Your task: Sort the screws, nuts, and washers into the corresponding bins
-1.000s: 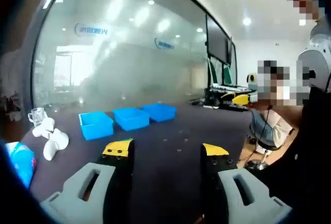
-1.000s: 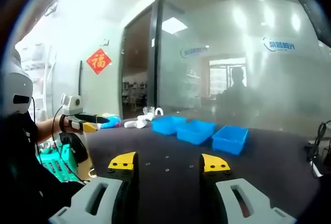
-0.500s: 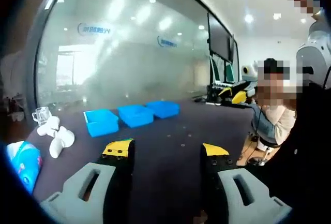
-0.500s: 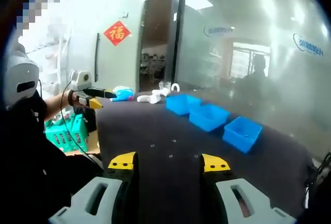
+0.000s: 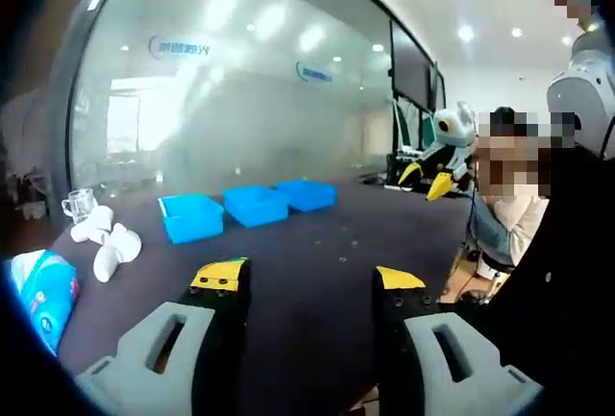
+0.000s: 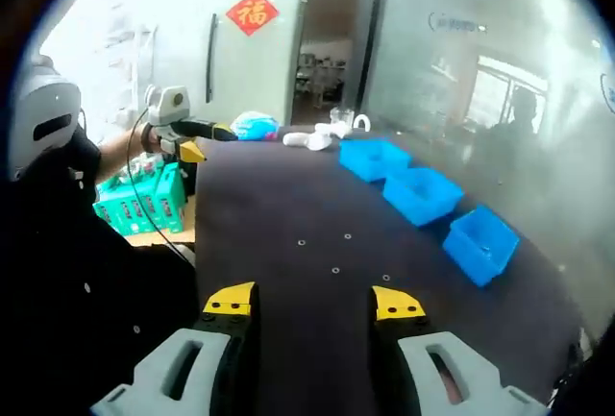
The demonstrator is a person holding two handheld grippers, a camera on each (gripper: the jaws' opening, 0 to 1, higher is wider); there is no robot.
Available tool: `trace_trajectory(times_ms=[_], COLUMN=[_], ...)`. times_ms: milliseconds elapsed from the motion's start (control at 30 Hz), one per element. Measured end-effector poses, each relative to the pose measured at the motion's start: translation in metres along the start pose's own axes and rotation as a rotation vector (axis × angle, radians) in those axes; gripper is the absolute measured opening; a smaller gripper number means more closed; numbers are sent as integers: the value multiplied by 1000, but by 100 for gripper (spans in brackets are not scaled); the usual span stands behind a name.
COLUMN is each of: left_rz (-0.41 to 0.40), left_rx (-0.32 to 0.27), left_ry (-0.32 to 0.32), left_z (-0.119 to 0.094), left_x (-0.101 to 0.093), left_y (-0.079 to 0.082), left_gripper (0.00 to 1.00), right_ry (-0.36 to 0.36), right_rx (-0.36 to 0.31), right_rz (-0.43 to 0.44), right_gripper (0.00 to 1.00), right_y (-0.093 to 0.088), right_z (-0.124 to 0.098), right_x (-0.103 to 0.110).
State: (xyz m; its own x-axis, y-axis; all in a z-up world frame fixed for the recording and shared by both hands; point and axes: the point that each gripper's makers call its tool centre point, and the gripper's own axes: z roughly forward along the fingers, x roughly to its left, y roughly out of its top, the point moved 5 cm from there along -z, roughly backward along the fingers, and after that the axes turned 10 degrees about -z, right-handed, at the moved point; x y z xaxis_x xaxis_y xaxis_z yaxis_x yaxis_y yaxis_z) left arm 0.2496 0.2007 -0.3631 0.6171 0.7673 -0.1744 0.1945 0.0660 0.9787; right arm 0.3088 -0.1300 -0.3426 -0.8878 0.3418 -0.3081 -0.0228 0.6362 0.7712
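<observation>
Dark table (image 6: 288,195): 3 blue bins (image 6: 421,194), maybe washers (image 6: 334,269) nearby.

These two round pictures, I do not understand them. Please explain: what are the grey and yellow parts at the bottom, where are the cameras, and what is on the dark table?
A person holds one hand tool, a gripper, in each hand, and a small camera rides on each, looking forward. The grey parts with yellow tips are that gripper's two jaws. The left gripper and the right gripper are both open and hold nothing.

On the dark table stand three blue bins in a row. A few small metal parts lie scattered on the cloth, too small to tell apart. Near the table's end lie some white objects, a glass cup and a blue packet.

In the right gripper view, the other gripper shows at the far left.
</observation>
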Motion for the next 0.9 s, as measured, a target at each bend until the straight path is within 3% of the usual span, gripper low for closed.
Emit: trace_trajectory(times_ms=[233,567,900], left_rz=[-3,11,12], left_rx=[11,22,34], left_ry=[4,0,1], left_z=[0,-1,-3], left_x=[2,-2,-2], left_y=[-3,-5,-8], left_gripper=[49,49,49], right_ry=[77,194,328], right_rx=[18,117,202], right_rz=[-73,-170,-243], right_gripper=[41,38,37], right_y=[17,32,47], right_z=[13,50,89], right_x=[1,-3,8])
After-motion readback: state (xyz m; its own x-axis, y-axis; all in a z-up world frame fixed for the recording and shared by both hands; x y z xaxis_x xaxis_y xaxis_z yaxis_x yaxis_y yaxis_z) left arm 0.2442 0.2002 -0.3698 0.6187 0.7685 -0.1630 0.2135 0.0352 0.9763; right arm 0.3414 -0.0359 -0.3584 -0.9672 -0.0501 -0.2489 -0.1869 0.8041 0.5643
